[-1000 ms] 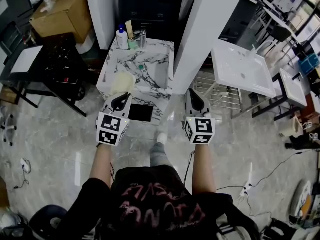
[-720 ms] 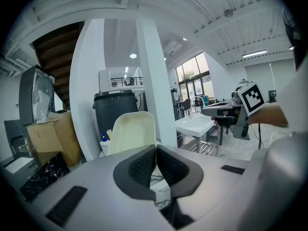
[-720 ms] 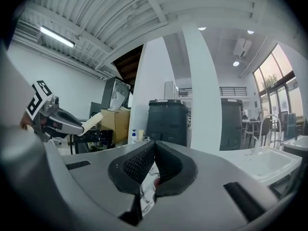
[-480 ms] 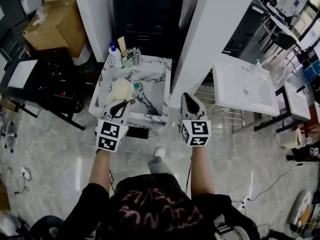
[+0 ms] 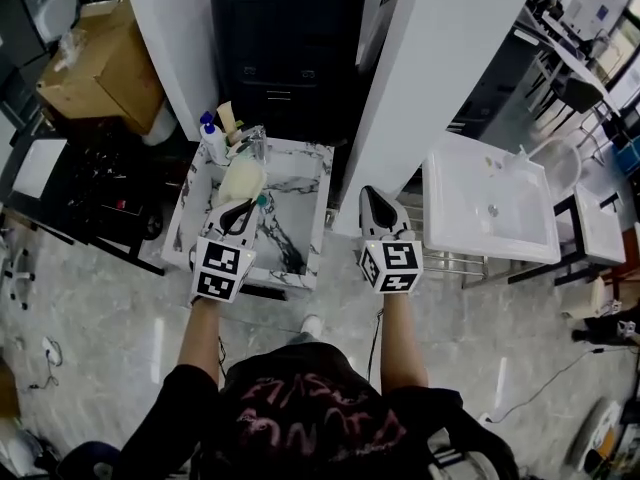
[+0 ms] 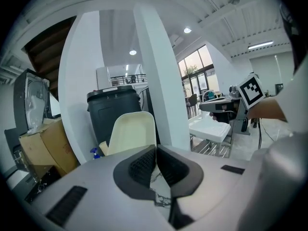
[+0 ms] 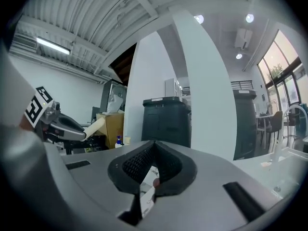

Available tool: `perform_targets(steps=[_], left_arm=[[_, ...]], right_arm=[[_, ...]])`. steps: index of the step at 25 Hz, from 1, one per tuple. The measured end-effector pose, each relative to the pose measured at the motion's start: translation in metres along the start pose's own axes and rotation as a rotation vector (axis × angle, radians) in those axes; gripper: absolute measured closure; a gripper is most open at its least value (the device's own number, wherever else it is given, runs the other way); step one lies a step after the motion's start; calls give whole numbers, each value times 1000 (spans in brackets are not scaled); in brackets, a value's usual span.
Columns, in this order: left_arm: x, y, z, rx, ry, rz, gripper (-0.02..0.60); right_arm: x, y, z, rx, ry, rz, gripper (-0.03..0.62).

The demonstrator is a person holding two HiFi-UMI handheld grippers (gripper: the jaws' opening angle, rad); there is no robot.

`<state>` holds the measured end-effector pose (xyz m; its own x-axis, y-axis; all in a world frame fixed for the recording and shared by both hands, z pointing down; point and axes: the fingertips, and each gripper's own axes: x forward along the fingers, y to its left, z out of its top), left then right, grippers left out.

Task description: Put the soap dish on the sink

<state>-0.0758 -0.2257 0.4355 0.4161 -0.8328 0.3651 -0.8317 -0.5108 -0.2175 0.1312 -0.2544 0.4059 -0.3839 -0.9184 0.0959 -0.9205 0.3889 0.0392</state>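
Note:
A cream soap dish (image 5: pixel 241 181) sticks out ahead of my left gripper (image 5: pixel 238 211), which is shut on its near edge. The dish hangs over the back left of the marble-patterned sink (image 5: pixel 303 240), near the bottle. In the left gripper view the dish (image 6: pixel 133 134) rises upright past the closed jaws. My right gripper (image 5: pixel 376 204) is shut with nothing in it, just right of the sink, beside the white pillar (image 5: pixel 420 78). The right gripper view shows the left gripper (image 7: pixel 65 127) with the dish (image 7: pixel 95 125) at far left.
A blue-capped bottle (image 5: pixel 209 136) and a cup of items (image 5: pixel 248 140) stand at the sink's back left corner. Behind is a black cabinet (image 5: pixel 285 38). A cardboard box (image 5: pixel 95 63) sits at the left, and a white basin (image 5: pixel 485 208) lies on a rack at the right.
Both grippers have moved forward. The dish went from over the sink's front left rim to over its back left part, near the bottle. The jaws have not changed.

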Motion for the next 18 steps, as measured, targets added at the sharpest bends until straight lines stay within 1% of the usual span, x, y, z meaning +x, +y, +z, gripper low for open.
perform_targets(steps=[3, 8, 12, 18], left_arm=[[24, -1, 9, -3, 12, 5, 558], [47, -2, 18, 1, 31, 6, 558], [58, 0, 28, 51, 40, 12, 558], [73, -1, 35, 99, 25, -17, 558]], right_arm=[[17, -19, 0, -23, 1, -1, 580], [42, -35, -1, -25, 13, 35, 580], [52, -37, 1, -48, -1, 49, 580], [61, -37, -1, -55, 11, 49, 580]])
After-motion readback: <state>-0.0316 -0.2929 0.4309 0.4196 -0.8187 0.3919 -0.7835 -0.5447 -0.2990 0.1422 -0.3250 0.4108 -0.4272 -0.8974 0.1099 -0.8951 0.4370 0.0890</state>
